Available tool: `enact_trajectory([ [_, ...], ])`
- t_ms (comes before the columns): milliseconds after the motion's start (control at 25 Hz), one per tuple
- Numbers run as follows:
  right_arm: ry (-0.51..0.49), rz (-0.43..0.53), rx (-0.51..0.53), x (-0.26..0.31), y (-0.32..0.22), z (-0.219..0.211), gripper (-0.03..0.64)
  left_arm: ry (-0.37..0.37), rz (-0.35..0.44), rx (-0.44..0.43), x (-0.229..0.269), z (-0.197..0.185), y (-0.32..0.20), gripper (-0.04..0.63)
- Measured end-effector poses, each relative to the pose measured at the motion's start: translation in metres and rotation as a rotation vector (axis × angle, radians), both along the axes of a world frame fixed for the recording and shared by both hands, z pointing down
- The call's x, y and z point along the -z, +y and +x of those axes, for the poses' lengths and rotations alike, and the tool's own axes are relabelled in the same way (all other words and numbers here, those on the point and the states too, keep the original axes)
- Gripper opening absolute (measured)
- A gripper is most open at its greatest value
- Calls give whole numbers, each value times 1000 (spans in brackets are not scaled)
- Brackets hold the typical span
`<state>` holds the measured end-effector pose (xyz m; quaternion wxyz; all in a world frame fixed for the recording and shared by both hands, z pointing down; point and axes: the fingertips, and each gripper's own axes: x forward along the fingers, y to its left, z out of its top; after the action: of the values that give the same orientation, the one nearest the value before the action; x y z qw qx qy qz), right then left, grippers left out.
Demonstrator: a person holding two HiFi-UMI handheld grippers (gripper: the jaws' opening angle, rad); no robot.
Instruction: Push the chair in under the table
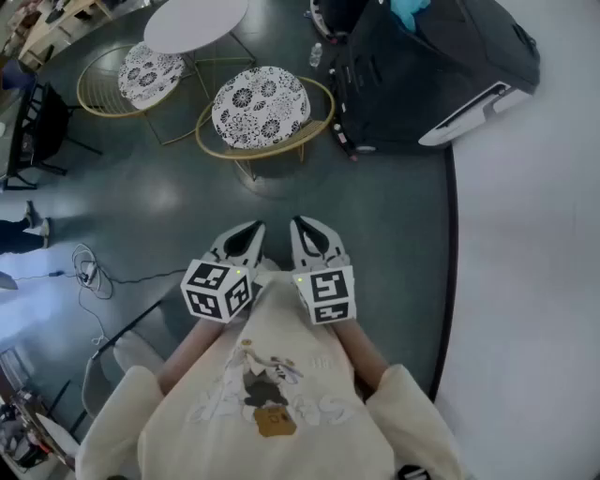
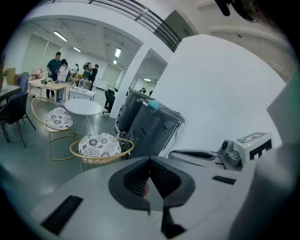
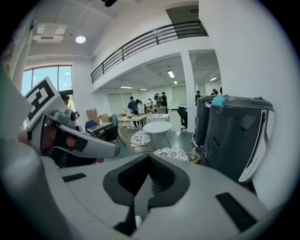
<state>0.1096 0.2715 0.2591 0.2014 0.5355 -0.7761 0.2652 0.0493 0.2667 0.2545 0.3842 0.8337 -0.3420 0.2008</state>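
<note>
A gold wire chair [image 1: 262, 111] with a black-and-white patterned cushion stands on the dark floor ahead of me, pulled out from the round white table [image 1: 195, 22]. It also shows in the left gripper view as the chair [image 2: 100, 146] and, small, in the right gripper view as the chair [image 3: 175, 153]. A second matching chair [image 1: 141, 77] sits at the table's left side. My left gripper [image 1: 249, 233] and right gripper [image 1: 305, 228] are held side by side close to my chest, both shut and empty, well short of the chair.
A large black machine [image 1: 427, 70] with a white panel stands at the right, next to the white wall [image 1: 534, 262]. A water bottle [image 1: 316, 54] stands on the floor by it. Cables [image 1: 89, 277] trail at the left. People stand at desks in the background [image 2: 58, 70].
</note>
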Motion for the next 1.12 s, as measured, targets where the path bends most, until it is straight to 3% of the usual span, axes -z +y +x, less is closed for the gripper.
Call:
enact_trajectory([
  [160,-8,13,0,-7,-19,-22,9,-18,39,-18,-4,-23,-19,9],
  [520,-20,-34,-43,-19,-24,-47,11,29,-2,-46,-19,-39,-24,9],
  [800,25,-62,-74,-31,-35,-61,11,62,-16,-27,-25,-66,-43,9],
  [1120,-8,-94,-50,-42,-53,-69,9,28,-40,-23,-40,-69,-59,9],
])
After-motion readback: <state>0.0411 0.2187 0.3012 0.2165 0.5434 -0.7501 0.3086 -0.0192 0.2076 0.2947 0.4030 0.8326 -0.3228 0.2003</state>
